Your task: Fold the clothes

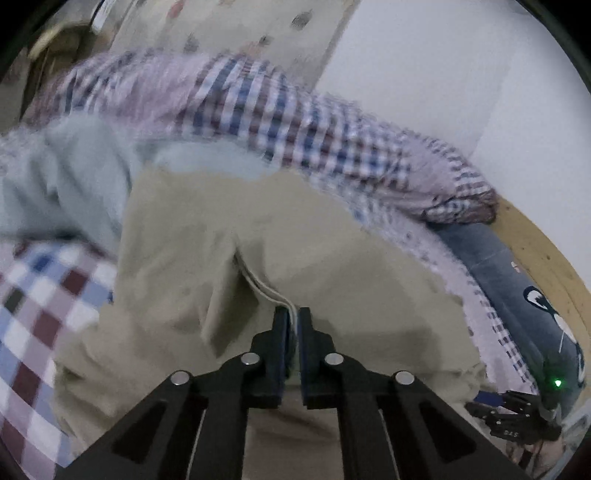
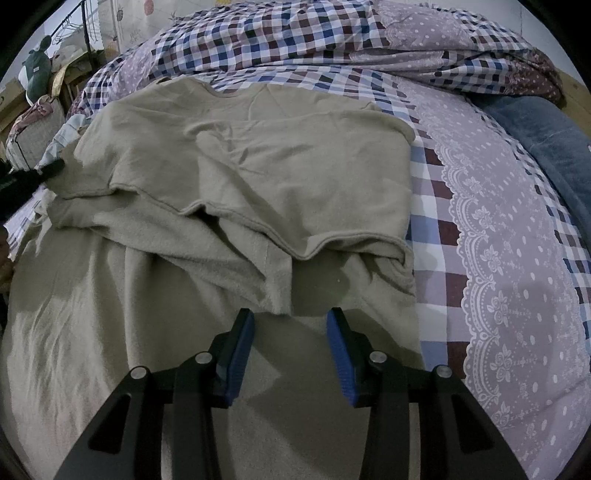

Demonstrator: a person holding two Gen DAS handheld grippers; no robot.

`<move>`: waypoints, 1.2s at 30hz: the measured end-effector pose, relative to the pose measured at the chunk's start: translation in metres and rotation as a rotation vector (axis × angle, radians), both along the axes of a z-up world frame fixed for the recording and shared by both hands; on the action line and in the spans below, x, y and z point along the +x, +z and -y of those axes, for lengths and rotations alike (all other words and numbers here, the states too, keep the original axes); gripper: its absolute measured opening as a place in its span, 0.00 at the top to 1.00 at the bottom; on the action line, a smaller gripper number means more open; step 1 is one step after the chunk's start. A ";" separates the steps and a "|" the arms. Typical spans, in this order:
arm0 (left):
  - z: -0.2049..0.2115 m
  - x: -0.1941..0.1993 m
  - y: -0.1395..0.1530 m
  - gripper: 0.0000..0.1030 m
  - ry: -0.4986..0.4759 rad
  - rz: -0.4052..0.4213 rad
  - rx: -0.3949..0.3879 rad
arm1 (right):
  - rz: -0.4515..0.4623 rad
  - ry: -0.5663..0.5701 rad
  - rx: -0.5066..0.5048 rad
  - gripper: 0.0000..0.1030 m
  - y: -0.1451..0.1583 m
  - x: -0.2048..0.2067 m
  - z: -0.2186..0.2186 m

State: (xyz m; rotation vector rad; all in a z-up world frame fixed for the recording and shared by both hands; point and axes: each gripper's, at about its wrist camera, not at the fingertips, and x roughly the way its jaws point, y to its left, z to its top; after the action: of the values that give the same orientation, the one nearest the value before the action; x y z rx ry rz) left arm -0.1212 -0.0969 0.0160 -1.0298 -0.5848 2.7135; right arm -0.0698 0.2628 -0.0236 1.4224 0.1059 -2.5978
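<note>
Two black fingers with blue pads fill the bottom of the right wrist view, where the right gripper point(image 2: 290, 319) stands wide apart with nothing between its pads, poised just above the near part of one khaki-beige cotton garment point(image 2: 258, 177). That garment lies spread on the checked bedsheet with a lilac lace-patterned band point(image 2: 498, 266); one layer of it is folded over toward the near side, its stitched hem running in a wavy line across the middle, and its neckline sits at the far edge. In the left wrist view the left gripper point(image 1: 291, 314) has its two fingers drawn nearly together, pinching a raised fold of the same beige cloth with a pale seam edge caught between the pads; the frame is blurred, so finer detail of the grip is unclear. One pale blue-grey cloth point(image 1: 62, 177) lies at the left beyond the beige garment, and one rumpled checked quilt in blue, maroon and white point(image 2: 295, 33) is heaped along the far side of the bed. One dark blue blanket point(image 2: 554, 147) lies at the right edge beside a wooden bed frame point(image 1: 535, 251). The left gripper's black tip also shows at the left edge of the right wrist view, touching the garment's side.
</note>
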 end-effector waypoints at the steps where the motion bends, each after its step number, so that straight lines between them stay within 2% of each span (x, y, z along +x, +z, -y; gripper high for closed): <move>1: -0.001 -0.001 -0.002 0.80 -0.002 0.012 0.001 | 0.000 0.000 -0.001 0.57 0.000 0.000 0.000; 2: -0.002 -0.002 -0.003 0.60 -0.003 0.013 -0.003 | 0.000 0.000 -0.001 0.57 0.000 0.000 0.000; 4: -0.006 -0.002 -0.003 0.44 -0.008 0.007 -0.020 | 0.000 0.001 -0.001 0.57 0.000 0.000 0.000; 9: -0.010 -0.010 -0.008 0.42 0.009 0.046 -0.058 | -0.003 0.001 0.000 0.57 -0.001 0.000 -0.001; 10: -0.009 -0.012 -0.009 0.48 0.010 0.046 -0.057 | -0.005 0.001 0.000 0.57 -0.001 0.000 -0.001; 11: -0.010 -0.012 -0.008 0.71 0.010 0.039 -0.056 | -0.005 0.002 -0.003 0.57 -0.001 0.000 -0.001; 13: -0.012 -0.014 -0.004 0.98 0.011 0.033 -0.060 | -0.002 0.007 -0.013 0.57 -0.001 0.000 -0.003; 15: -0.010 -0.011 0.004 0.98 -0.009 -0.009 0.000 | 0.014 0.021 -0.049 0.57 0.002 0.000 -0.010; 18: -0.007 -0.009 0.019 0.98 -0.023 -0.063 0.055 | 0.021 0.013 -0.193 0.56 0.022 0.000 -0.039; 19: -0.005 -0.007 0.022 0.98 -0.023 -0.086 0.070 | 0.020 0.007 -0.240 0.53 0.029 0.000 -0.049; 23: 0.008 -0.005 0.029 0.98 -0.022 -0.136 0.110 | -0.079 -0.097 -0.411 0.43 0.065 -0.022 -0.091; 27: 0.026 -0.001 0.039 0.98 -0.022 -0.196 0.182 | -0.090 -0.084 -0.406 0.40 0.083 -0.094 -0.102; 30: 0.035 0.003 0.047 0.98 -0.030 -0.245 0.204 | -0.066 -0.061 -0.418 0.40 0.085 -0.152 -0.108; 33: 0.050 0.005 0.044 0.98 0.011 -0.284 0.229 | -0.026 -0.071 -0.381 0.40 0.074 -0.198 -0.114; 36: 0.074 0.005 0.032 0.99 0.085 -0.295 0.283 | 0.024 -0.081 -0.344 0.40 0.054 -0.226 -0.118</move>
State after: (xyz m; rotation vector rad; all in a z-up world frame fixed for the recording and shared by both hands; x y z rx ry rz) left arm -0.1157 -0.1709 0.0480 -0.5364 -0.9366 2.6771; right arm -0.2954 0.3805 0.0299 1.3538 -0.3895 -2.5025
